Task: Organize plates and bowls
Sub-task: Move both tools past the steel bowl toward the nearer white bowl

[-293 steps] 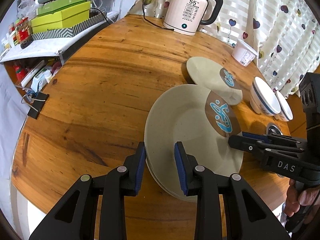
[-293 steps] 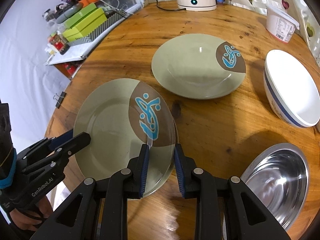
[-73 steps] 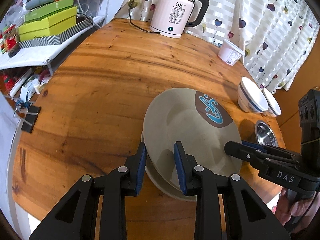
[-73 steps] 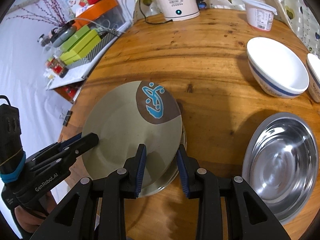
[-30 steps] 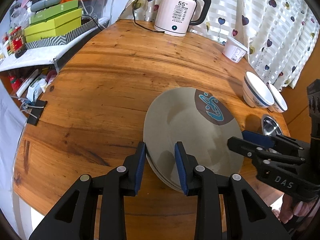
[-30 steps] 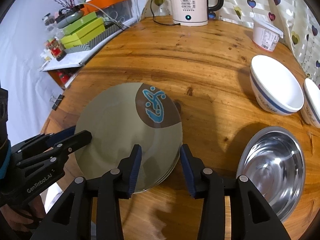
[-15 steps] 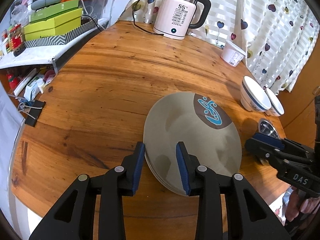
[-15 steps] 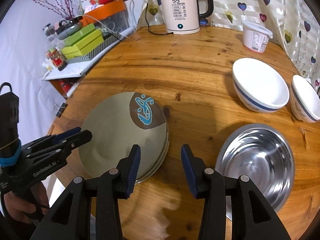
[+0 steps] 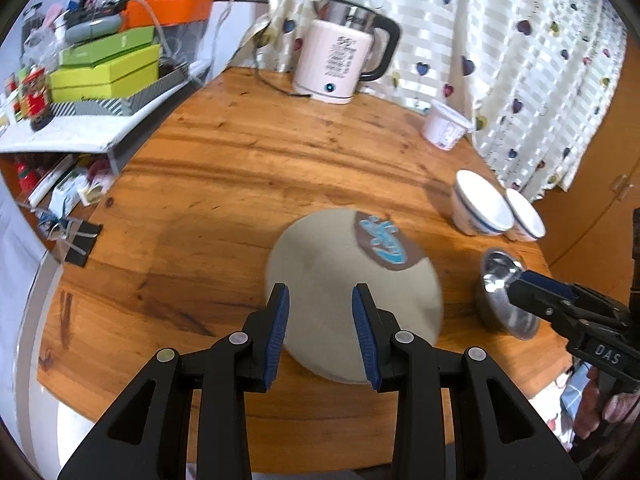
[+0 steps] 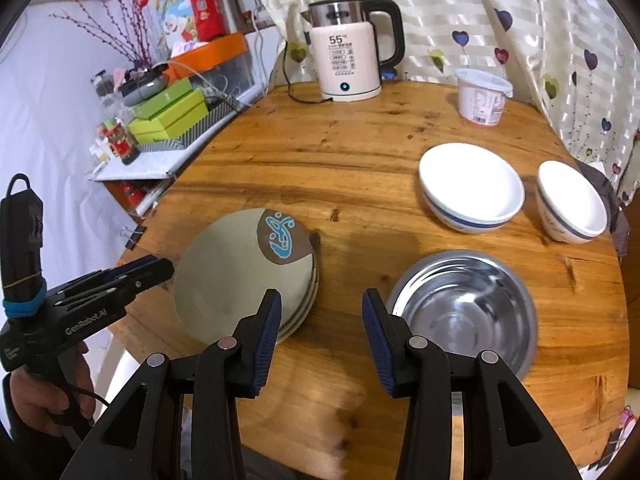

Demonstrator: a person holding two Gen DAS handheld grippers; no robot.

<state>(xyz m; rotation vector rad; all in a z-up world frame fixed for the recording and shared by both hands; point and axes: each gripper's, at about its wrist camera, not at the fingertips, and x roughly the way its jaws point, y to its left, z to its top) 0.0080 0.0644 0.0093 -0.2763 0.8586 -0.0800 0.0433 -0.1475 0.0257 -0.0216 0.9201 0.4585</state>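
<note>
Stacked green plates [image 10: 240, 276] are sitting on the wooden table [image 10: 360, 168], steel bowl [image 10: 464, 304] just right of them, two white bowls [image 10: 472, 188] beyond it. Left gripper [image 9: 322, 330] and right gripper [image 10: 320, 328] are hovering over the stack, jaws apart, holding nothing.

The left gripper [image 9: 321, 334] is angled downward, its jaws parted with nothing gripped between them. The right gripper [image 10: 320, 330] is likewise tilted down, jaws apart and empty. Each is held from below by a hand [image 10: 48, 394].
</note>
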